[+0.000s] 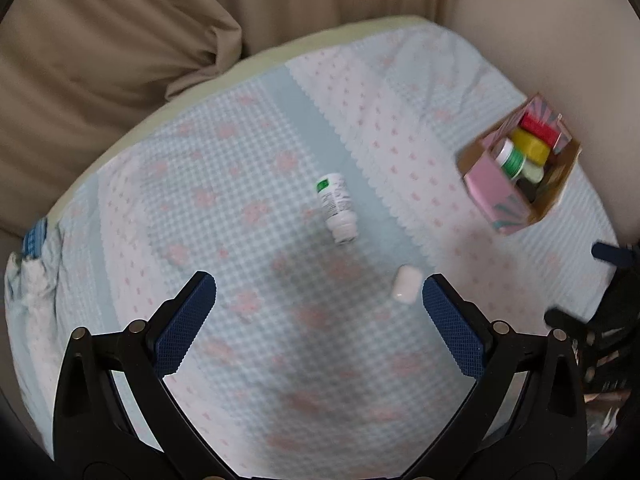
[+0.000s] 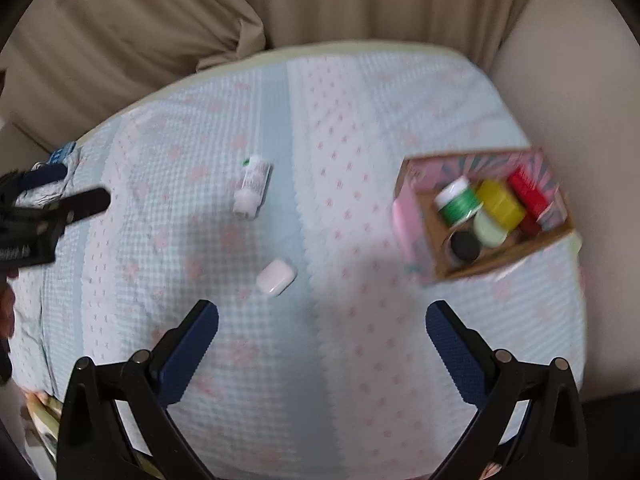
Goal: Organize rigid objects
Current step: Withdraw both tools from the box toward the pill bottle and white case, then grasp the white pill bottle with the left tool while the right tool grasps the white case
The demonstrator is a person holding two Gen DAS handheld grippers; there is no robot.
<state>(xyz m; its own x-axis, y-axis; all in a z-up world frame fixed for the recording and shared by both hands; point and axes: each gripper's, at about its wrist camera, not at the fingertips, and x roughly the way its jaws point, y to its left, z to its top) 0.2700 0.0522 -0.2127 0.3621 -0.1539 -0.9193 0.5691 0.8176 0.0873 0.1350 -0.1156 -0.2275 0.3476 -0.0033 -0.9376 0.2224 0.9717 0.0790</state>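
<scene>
Mostly done: box (image 2: 420,216) holds several items; bottle (image 1: 336,208) & white case (image 2: 276,277) left on bed. L gripper (image 1: 318,300), R gripper (image 2: 322,326) both released, empty.

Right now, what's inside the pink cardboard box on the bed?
The pink box holds a green thread spool, a yellow round container, a red one, a pale green lid and a black cap. Anything beneath them is hidden.
</scene>
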